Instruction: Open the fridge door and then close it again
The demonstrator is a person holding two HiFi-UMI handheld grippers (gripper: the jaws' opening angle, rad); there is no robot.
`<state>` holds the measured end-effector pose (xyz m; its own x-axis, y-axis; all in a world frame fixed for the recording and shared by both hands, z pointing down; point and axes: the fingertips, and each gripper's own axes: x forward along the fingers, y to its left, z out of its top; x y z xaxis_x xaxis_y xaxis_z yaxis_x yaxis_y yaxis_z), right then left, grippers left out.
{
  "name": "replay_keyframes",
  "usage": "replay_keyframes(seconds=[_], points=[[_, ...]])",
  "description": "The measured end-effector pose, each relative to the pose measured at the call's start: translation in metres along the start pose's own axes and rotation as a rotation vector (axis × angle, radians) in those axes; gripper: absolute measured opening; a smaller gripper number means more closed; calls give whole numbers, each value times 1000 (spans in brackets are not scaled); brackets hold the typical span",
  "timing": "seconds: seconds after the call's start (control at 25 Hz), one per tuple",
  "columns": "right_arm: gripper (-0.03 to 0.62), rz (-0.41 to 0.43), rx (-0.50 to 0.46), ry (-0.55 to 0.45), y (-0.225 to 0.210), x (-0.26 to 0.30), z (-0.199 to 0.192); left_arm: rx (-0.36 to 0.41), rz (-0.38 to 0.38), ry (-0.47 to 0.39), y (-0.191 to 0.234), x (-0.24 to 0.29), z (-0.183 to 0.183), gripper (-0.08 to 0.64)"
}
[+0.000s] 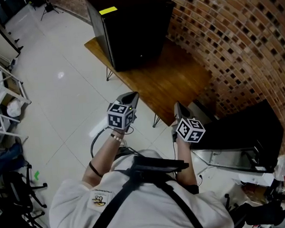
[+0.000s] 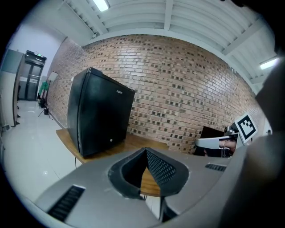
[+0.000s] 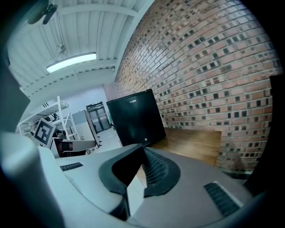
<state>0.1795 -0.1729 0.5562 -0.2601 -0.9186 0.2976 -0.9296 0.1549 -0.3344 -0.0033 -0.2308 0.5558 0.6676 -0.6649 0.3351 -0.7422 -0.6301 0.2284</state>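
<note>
- While both pairs of jaws sit pressed together on nothing, the left hand-held gripper (image 1: pixel 131 96) and right hand-held gripper (image 1: pixel 177 107) hang well short of the fridge (image 1: pixel 131 28) at upper centre.
- That black box on the wooden counter (image 1: pixel 179 83) looks stiff and heavy. Its smooth door likely resists on a seal, so hook an edge; no handle shows.
- At right the brick wall (image 1: pixel 235 40) crowds in; open floor (image 1: pixel 57 88) lies left for the swing.

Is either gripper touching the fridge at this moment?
No: in the head view the left gripper and the right gripper hover by the wooden table's near end, clearly apart from the fridge at its far end.
</note>
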Motion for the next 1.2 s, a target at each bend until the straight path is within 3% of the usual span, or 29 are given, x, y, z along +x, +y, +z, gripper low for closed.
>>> replay_keyframes(seconds=[0.28, 0.56, 0.84, 0.96, 1.0, 1.12, 1.2], points=[[5, 45, -59, -6, -35, -17, 25, -21, 82, -19, -10, -4, 2, 2], [6, 207, -123, -70, -66, 0, 134, -26, 240, -112, 7, -29, 49, 2], [6, 307, -248, -146, -26, 45, 222, -140, 301, -149, 37, -39, 32, 2], [6, 387, -271, -194, -3, 67, 254, -181, 312, -148, 42, -32, 22, 2], [48, 414, -275, -204, 3, 74, 261, -189, 319, -144, 41, -30, 19, 2], [57, 493, -306, -197, 19, 99, 273, -203, 366, -155, 40, -32, 16, 2], [105, 566, -335, -169, 32, 118, 275, -217, 425, -182, 41, -36, 15, 2]])
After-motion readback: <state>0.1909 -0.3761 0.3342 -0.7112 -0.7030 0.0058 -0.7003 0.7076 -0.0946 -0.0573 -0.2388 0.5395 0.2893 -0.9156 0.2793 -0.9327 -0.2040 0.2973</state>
